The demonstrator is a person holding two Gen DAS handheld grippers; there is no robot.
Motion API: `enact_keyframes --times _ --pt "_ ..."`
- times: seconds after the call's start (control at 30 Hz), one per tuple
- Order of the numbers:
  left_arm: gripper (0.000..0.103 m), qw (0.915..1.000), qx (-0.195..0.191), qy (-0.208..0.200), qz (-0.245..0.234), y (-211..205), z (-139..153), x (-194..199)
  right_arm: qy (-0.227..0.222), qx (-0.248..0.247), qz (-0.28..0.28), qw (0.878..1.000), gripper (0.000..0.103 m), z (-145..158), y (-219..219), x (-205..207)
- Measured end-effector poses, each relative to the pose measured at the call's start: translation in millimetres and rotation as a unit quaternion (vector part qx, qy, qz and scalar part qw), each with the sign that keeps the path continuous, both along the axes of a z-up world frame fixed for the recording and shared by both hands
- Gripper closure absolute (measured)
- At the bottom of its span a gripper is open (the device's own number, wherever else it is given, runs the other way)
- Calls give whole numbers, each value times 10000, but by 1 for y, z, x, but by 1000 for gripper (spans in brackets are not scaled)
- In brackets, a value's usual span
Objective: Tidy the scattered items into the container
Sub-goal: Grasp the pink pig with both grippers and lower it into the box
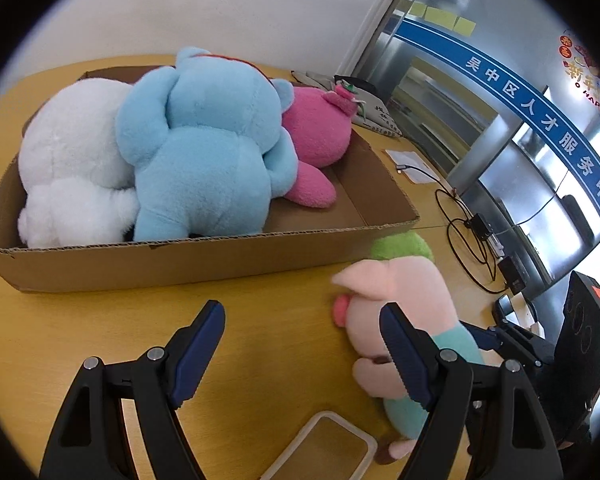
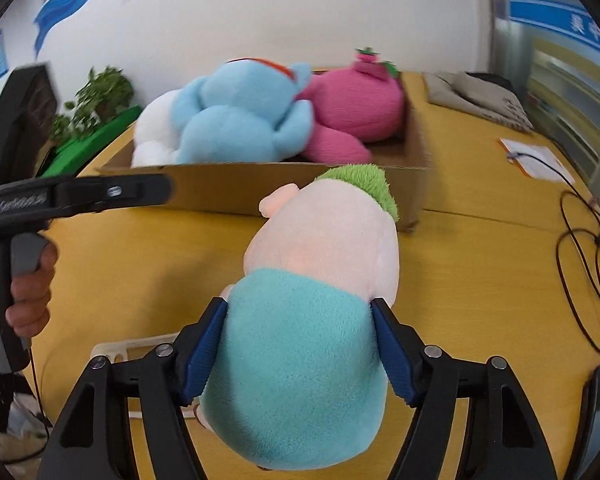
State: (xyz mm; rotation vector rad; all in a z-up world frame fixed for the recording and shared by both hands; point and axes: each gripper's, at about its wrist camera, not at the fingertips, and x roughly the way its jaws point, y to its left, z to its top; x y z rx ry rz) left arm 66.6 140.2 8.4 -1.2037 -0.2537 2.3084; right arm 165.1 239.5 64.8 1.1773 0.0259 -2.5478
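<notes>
A cardboard box (image 1: 204,264) on the yellow table holds a white plush (image 1: 72,168), a blue plush (image 1: 204,152) and a pink plush (image 1: 320,132); the box also shows in the right wrist view (image 2: 228,192). A pig plush with pink head, green hair and teal body (image 2: 300,340) lies in front of the box. My right gripper (image 2: 298,344) is shut on the plush's teal body. My left gripper (image 1: 302,340) is open and empty just left of the pig plush (image 1: 404,300).
A clear plastic lid (image 1: 324,448) lies on the table near my left gripper. Black cables (image 1: 464,236) and papers (image 1: 412,164) lie at the right. A grey cloth bag (image 2: 480,96) sits behind the box. A potted plant (image 2: 96,100) stands at the far left.
</notes>
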Motion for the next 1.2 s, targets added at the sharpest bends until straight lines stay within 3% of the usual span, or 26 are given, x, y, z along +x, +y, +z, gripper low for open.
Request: enact_keyframes --times 0.1,0.2,0.3,0.4,0.67,0.93,1.2 --pt "23 9979 465 -374 -249 6 -11 -7 -46 -143 474 9988 27 -1 -17 4" --pt "23 9925 856 -691 -528 14 -20 -11 59 52 949 9955 27 0 -39 13" --pt "23 9948 486 -716 -535 23 -30 -12 166 212 1070 9939 27 -1 -52 16" --pt "25 9929 644 -861 -513 19 -34 -15 207 186 1068 9939 32 -1 -51 18" --pt "37 9935 506 -889 -492 16 -16 -17 326 13 1084 9936 39 11 -53 15" --pt "38 9979 283 -120 -569 29 57 -25 1087 0 1032 9887 39 66 -45 7" --pt "39 9945 40 764 -714 58 133 -57 1799 14 739 9809 39 124 -26 -27"
